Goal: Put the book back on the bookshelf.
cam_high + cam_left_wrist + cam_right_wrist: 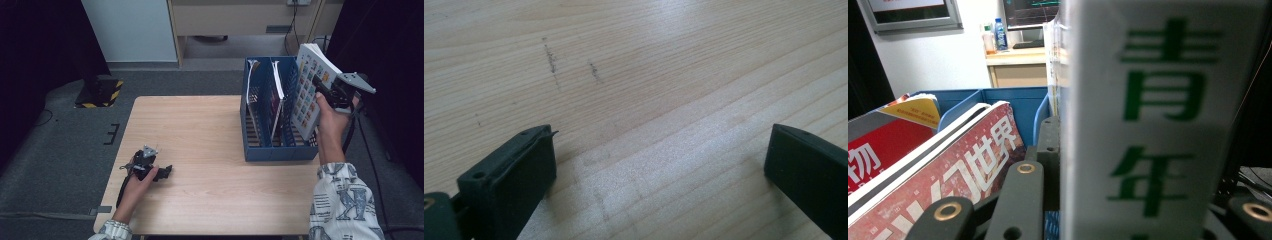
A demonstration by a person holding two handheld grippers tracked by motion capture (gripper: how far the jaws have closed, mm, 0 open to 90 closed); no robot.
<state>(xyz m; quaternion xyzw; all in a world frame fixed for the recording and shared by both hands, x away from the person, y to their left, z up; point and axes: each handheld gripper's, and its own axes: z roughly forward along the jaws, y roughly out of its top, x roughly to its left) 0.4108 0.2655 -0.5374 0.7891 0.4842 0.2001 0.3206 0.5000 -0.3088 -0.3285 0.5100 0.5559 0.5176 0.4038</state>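
Note:
A thick white book with a cover of small coloured squares is held upright over the right end of the blue file rack. My right gripper is shut on its spine edge; up close the spine bears green characters. Two red magazines stand in the rack's slots, seen from above as thin upright edges. My left gripper rests on the wooden table near its left front, its jaws wide open with bare wood between them.
The rack stands at the table's right edge. A yellow-and-black striped base sits on the grey floor beyond the table's left corner. A wooden cabinet and cables lie at the back.

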